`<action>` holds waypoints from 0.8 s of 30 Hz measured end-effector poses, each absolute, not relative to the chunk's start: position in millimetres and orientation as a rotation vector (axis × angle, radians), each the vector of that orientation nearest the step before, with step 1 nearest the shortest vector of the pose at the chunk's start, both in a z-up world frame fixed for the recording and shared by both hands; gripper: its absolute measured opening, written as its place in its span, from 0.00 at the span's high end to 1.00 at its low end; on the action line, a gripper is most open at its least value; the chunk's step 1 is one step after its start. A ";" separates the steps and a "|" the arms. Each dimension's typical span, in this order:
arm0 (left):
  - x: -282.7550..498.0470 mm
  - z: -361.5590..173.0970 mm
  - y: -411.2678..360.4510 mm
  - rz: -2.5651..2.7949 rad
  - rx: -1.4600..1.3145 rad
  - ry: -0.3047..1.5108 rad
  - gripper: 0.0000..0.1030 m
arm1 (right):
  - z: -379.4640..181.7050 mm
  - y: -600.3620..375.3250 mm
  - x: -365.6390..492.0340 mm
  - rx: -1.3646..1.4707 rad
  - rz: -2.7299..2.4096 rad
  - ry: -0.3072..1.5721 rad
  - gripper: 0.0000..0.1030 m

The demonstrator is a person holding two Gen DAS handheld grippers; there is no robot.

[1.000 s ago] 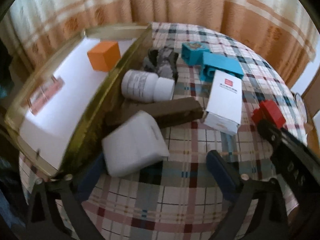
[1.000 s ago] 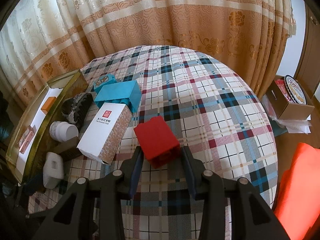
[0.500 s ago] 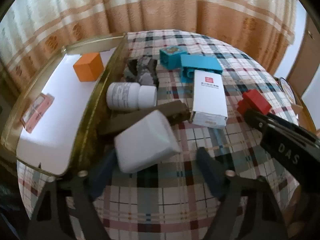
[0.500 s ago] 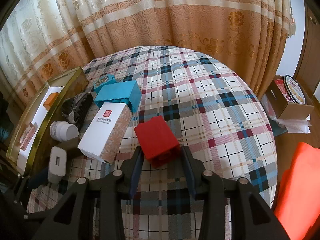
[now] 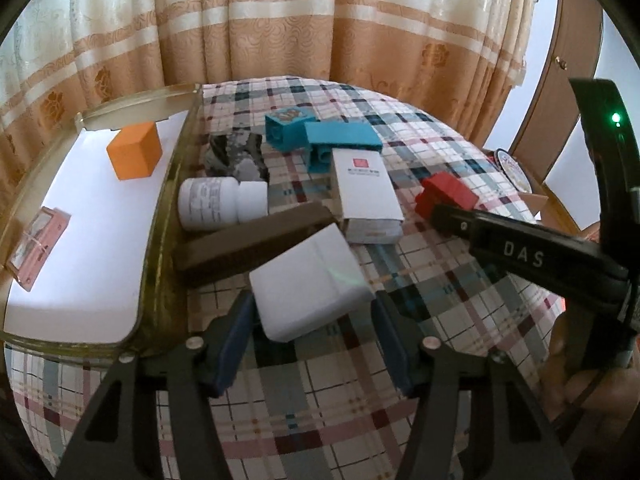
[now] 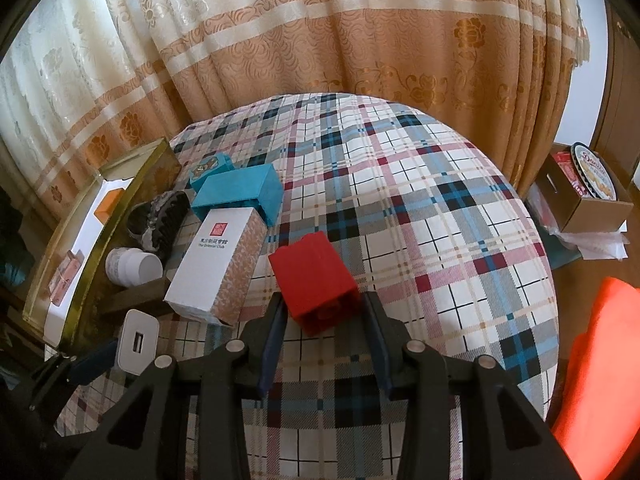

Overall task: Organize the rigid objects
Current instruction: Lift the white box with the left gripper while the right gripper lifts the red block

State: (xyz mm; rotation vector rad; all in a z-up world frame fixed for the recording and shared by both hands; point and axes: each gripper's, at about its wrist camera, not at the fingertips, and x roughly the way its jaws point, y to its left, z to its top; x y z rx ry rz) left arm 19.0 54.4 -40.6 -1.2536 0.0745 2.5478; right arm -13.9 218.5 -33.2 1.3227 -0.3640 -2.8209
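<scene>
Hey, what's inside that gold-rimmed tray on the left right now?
The gold-rimmed tray holds an orange cube at its far end and a pink packet near its outer edge, both on a white liner. Its nearest corner is hidden behind the rim.

Both wrist views look steeply down from close above the plaid-clothed round bench (image 5: 420, 320), facing the striped curtain (image 6: 320, 40); both show the white carton (image 5: 366, 192) mid-frame.

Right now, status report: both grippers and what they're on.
Left gripper jaws just closing on white charger, beside gold tray. Right gripper shut on red block. Brown box close behind charger.
</scene>
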 end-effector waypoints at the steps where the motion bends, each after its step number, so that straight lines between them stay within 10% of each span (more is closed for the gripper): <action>1: 19.0 -40.8 55.6 2.548 -1.253 0.080 0.42 | -33.3 218.4 -13.9 1.322 -2.820 -0.365 0.60; 24: 29.8 -29.2 52.3 2.573 -1.145 0.066 0.42 | -21.6 215.0 -4.3 1.241 -2.903 -0.342 0.66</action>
